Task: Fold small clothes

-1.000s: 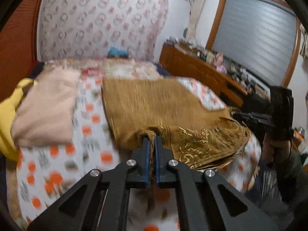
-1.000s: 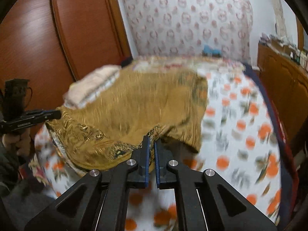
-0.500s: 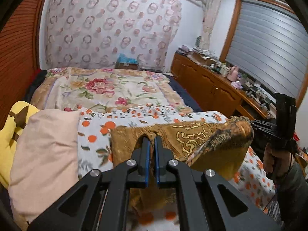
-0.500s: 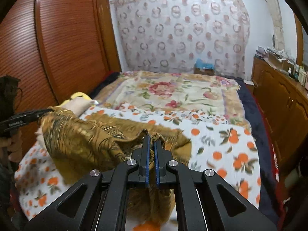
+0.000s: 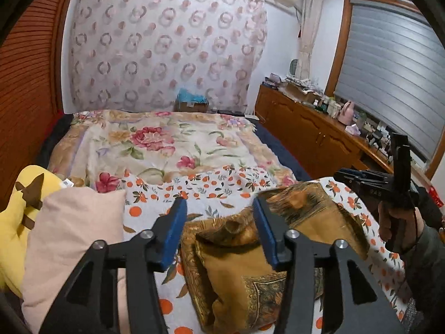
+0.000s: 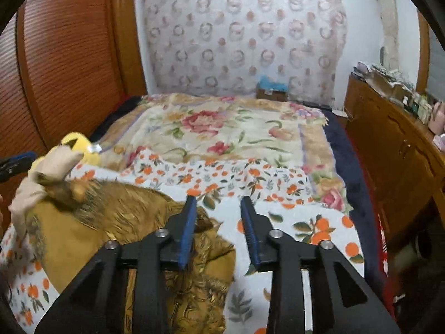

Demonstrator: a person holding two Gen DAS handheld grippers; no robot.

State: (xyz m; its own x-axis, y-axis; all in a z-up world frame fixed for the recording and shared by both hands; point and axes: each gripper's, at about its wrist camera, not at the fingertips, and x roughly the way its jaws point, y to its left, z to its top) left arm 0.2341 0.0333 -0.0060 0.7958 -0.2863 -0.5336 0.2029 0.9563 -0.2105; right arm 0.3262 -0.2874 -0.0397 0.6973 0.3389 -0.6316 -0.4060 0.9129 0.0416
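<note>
A mustard-gold patterned cloth garment (image 5: 239, 267) lies loosely folded on the near, orange-flowered bed cover (image 5: 211, 183). Both the left gripper (image 5: 218, 217) and right gripper (image 6: 218, 217) have jaws opening, nothing clamped. Best lift clear, then flatten the puffed fold.

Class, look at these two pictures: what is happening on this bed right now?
A person holds tongs in each hand over a bed, folding a mustard-gold patterned cloth. The left tongs and right tongs are both opening, their pads off the fabric. The cloth lies bunched on the orange-flowered sheet, beside a pale pink folded piece. The fold looks rough, not yet smoothed.
</note>
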